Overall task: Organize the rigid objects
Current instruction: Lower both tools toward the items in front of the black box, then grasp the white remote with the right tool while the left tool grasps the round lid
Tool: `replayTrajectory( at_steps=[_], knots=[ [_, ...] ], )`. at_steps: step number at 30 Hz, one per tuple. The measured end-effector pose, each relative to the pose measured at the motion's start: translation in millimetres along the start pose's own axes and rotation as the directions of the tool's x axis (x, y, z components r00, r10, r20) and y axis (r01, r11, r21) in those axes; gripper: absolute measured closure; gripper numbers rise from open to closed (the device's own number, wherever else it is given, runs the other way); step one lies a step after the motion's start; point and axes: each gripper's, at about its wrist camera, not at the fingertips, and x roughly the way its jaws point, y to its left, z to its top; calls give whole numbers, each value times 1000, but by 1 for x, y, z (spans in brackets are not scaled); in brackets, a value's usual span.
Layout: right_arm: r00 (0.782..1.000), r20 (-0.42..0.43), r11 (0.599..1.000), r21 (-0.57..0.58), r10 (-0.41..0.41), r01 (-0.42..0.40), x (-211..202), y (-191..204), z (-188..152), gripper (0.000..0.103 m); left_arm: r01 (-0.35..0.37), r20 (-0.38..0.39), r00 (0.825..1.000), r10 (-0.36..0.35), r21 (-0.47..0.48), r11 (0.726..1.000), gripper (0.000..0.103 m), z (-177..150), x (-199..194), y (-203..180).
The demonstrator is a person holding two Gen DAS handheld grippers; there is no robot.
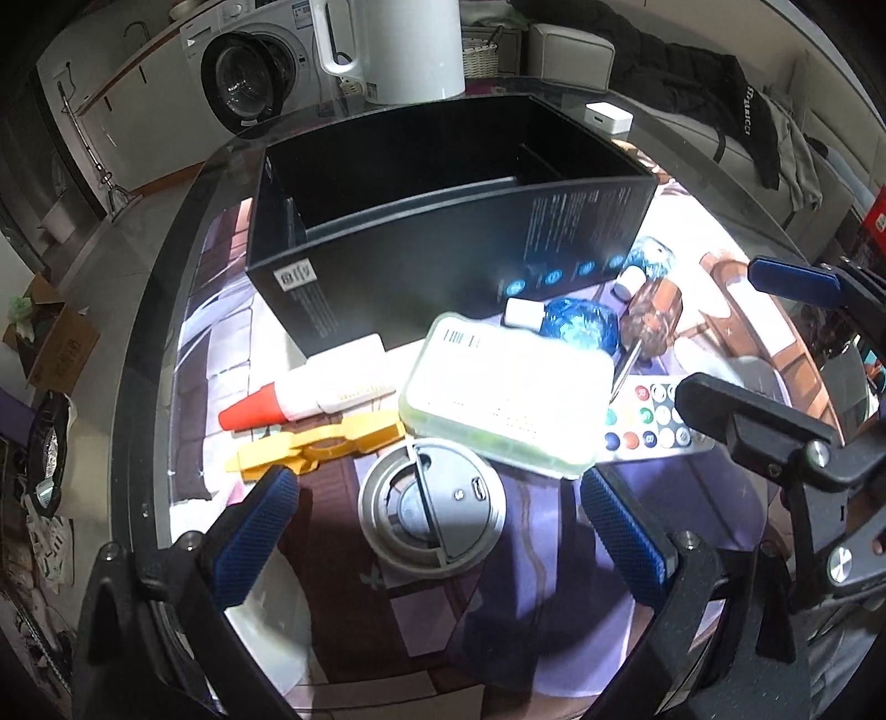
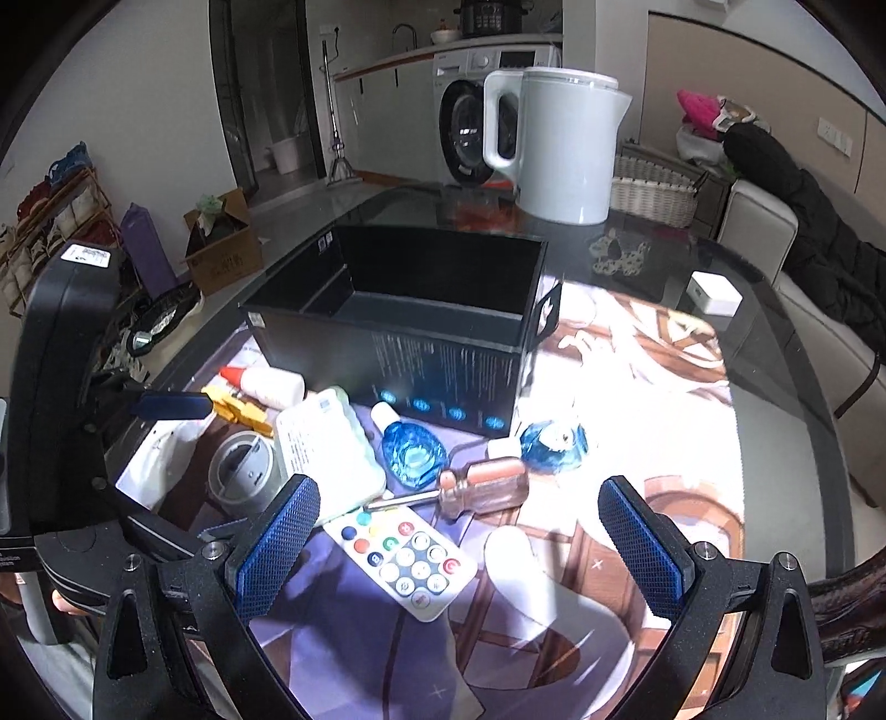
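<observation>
An open black box [image 2: 448, 354] stands upright and empty. Before it lie a glue bottle [image 2: 266, 386], yellow clip [image 2: 238, 410], white case [image 2: 326, 448], round grey device [image 2: 243, 471], two blue bottles [image 2: 412, 451], a screwdriver [image 2: 470, 490] and a remote [image 2: 407, 559].

Clutter crowds the black box's [image 2: 443, 354] near wall; its open top is unobstructed.

Kettle [image 1: 387, 50] cropped at the top edge. Remote [image 1: 648, 421] partly hidden under the white case [image 1: 509, 399]. Print on black box [image 2: 443, 354] too small to read.
</observation>
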Motion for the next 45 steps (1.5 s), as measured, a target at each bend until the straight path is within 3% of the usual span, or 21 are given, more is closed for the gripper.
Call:
replayTrajectory(
  at_steps=[1, 4, 7, 9, 21, 27, 30, 33, 38, 45],
  knots=[
    [1000, -18, 1000, 3, 7, -7, 5, 0, -2, 0, -6, -6, 1000, 6, 5, 1000, 3, -1, 2, -1],
    [999, -41, 1000, -7, 9, -10, 11, 3, -4, 0, -30, -28, 999, 30, 22, 999, 22, -3, 7, -1],
    [998, -59, 1000, -26, 13, -14, 15, 7, -6, 0, 26, -33, 999, -26, 14, 1000, 39, -2, 6, 0],
    [997, -70, 1000, -23, 17, -18, 18, 8, -9, 0, 27, -32, 999, -26, 23, 999, 50, -3, 5, 0],
    [982, -173, 995, -46, 80, -89, 43, 27, -25, 1, 27, -34, 999, -26, 22, 999, 50, -7, 2, 10],
    [976, -190, 991, -57, 108, -121, 39, 32, -28, 9, 16, -38, 999, -16, 3, 1000, 49, -8, 2, 19],
    [968, -200, 985, -49, 151, -164, 32, 35, -28, 21, 7, -38, 999, -7, -11, 1000, 49, -9, 2, 25],
    [961, -209, 979, -57, 183, -198, 29, 38, -29, 22, 7, -37, 999, -8, -24, 1000, 49, -9, 3, 29],
    [966, -200, 981, -76, 163, -181, 32, 40, -26, 22, 1, -39, 999, -2, -22, 1000, 49, -9, 4, 29],
    [987, -145, 980, -172, 75, -100, 44, 51, -24, 26, -2, -39, 999, 1, -13, 1000, 49, -8, 4, 22]
  ],
)
